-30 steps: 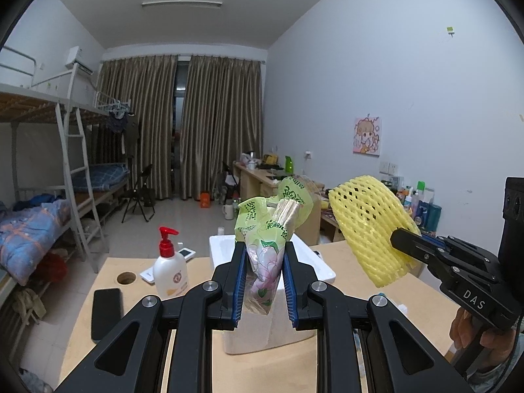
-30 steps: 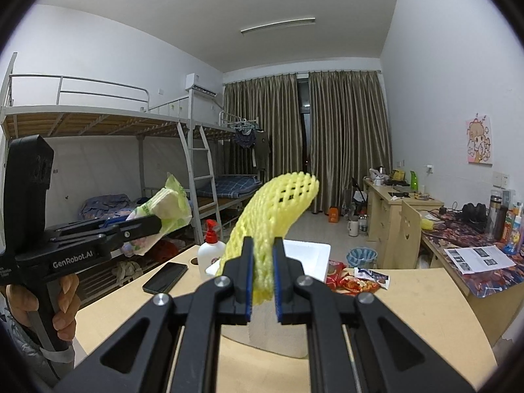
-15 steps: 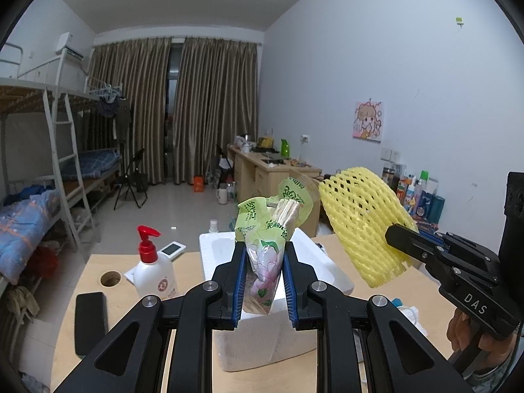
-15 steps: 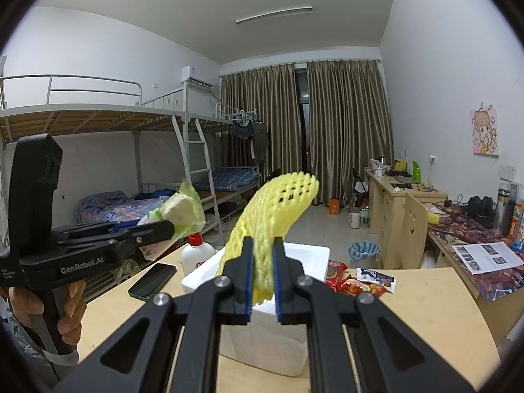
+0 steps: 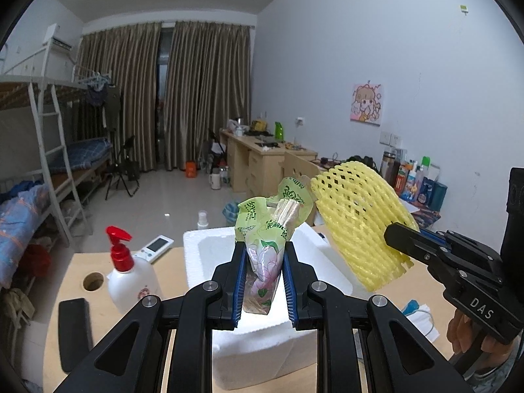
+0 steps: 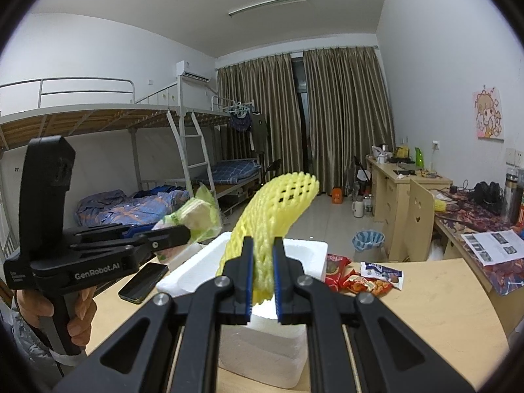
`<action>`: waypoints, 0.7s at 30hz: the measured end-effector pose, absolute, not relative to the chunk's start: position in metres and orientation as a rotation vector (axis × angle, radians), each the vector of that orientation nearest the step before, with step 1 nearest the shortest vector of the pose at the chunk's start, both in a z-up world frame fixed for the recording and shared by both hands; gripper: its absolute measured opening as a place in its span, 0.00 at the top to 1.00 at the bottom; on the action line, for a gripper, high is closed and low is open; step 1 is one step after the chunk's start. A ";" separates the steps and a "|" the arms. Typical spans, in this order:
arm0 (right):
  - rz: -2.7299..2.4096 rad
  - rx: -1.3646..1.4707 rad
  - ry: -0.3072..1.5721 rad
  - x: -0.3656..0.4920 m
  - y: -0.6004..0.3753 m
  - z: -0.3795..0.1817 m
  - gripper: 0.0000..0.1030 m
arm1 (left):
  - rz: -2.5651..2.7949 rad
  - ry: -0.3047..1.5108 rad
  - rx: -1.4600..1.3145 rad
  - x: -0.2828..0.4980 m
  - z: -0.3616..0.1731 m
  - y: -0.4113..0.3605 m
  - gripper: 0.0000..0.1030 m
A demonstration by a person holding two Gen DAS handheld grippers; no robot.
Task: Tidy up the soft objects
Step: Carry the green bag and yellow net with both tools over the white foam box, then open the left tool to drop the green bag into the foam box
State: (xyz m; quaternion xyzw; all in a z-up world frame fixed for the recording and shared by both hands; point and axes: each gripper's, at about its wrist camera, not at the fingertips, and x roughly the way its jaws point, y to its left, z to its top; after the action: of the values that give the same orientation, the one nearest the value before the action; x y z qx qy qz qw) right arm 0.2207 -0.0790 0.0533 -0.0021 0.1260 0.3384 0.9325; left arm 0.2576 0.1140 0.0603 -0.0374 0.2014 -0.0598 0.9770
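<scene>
Illumination is even and moderately dim, supplied by the ceiling tube light [image 6: 267, 5] at top centre. Shadows are soft. Fisheye distortion curves walls; black vignette fills all corners. Focus sharp, no motion blur.

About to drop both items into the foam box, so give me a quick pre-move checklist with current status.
1. Left gripper clamped on green tissue pack: ok.
2. Right gripper clamped on yellow foam net sleeve: ok.
3. White foam box open, no lid: ok.
4. Box interior free of clutter: cannot tell, mostly hidden.
5. Pump bottle and phone outside the box, beside it: ok.
</scene>
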 end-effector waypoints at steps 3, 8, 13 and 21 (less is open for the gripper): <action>0.694 0.000 0.271 0.230 -0.078 0.051 0.87 | -0.129 0.426 -0.077 0.271 0.056 0.113 0.78; 0.696 0.007 0.294 0.238 -0.078 0.047 0.87 | -0.140 0.465 -0.085 0.292 0.047 0.115 0.78; 0.697 0.015 0.303 0.239 -0.080 0.047 0.87 | -0.148 0.497 -0.076 0.304 0.038 0.110 0.78; 0.695 0.017 0.305 0.240 -0.080 0.048 0.87 | -0.134 0.504 -0.062 0.313 0.036 0.108 0.66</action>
State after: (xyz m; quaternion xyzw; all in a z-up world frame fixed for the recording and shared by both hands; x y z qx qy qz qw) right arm 0.2404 -0.0799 0.0480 0.0085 0.1487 0.3392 0.9288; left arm 0.3130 0.1077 0.0358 -0.0307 0.2491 -0.0661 0.9657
